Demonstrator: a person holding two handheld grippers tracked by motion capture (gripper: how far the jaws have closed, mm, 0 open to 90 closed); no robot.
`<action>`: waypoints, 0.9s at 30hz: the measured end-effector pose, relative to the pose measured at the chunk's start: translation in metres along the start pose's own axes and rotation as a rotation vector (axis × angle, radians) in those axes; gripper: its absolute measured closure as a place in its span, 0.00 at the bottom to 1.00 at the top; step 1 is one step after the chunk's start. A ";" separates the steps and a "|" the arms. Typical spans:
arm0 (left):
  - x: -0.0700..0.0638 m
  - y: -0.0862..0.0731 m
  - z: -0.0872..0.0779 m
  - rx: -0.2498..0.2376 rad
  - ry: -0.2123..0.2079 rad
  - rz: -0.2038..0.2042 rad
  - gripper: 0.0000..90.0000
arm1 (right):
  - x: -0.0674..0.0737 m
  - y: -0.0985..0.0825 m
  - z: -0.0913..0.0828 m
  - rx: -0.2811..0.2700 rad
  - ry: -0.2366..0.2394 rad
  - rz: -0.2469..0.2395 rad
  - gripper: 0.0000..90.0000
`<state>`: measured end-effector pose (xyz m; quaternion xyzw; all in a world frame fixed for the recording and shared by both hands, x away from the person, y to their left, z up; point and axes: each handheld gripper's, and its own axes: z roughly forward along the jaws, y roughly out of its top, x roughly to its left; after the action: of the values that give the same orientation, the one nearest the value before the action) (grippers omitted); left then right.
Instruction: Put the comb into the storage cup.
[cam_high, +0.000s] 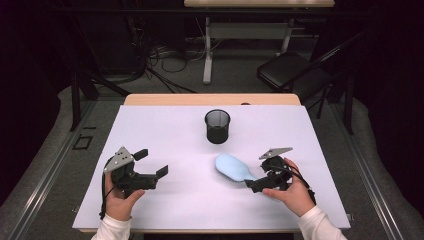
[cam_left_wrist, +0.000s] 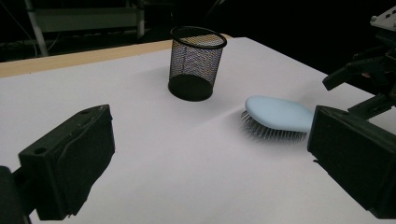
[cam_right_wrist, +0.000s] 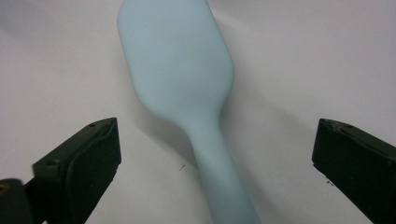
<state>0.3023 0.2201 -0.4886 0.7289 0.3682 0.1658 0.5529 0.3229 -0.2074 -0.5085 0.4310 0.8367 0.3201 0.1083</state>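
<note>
Step in hand, by the look of it: approach to grasp on brush (cam_high: 234, 169), likely bound for mesh cup (cam_high: 217, 126). Brush flat on white worktop (cam_high: 165, 200), bristles down, head toward cup, handle toward right gripper (cam_high: 255, 184). Not lifted yet.

Right gripper: fingers (cam_right_wrist: 81, 161) spread wide, one each side of handle, clear gaps both sides, no contact w/ brush. In right gripper view, handle runs up the middle btwn fingers, slightly off-centre, nearer the left one. Looks lined up for a pinch on handle, close to where it widens into head.

Left gripper (cam_high: 155, 165): fingers (cam_left_wrist: 70, 163) spread, nothing btwn them, parked over worktop well apart from brush, pointed toward cup and brush. Seems idle for now.

Cup upright, near far edge of worktop, apart from brush, open top free.

Next move, as judged: ease right gripper a bit lower/forward so pads bracket handle squarely, then close on it. Calls for centring first, since handle is slim and rounded and an off-centre squeeze could roll or skid it. After that: lift, tip handle-down or head-down, drop into cup w/o knocking the light cup over.
</note>
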 end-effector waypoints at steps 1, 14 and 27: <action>0.000 0.000 0.000 -0.001 0.001 -0.002 0.01 | -0.001 0.000 0.000 0.001 -0.002 0.003 0.00; 0.001 0.000 0.000 -0.002 -0.002 -0.012 0.01 | -0.003 0.009 -0.002 0.076 -0.017 -0.073 0.00; 0.002 0.000 0.000 0.001 0.004 -0.015 0.01 | 0.000 0.019 0.004 0.151 -0.017 -0.121 0.00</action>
<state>0.3033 0.2216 -0.4891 0.7260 0.3749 0.1630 0.5530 0.3374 -0.1978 -0.4995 0.3893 0.8820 0.2455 0.1017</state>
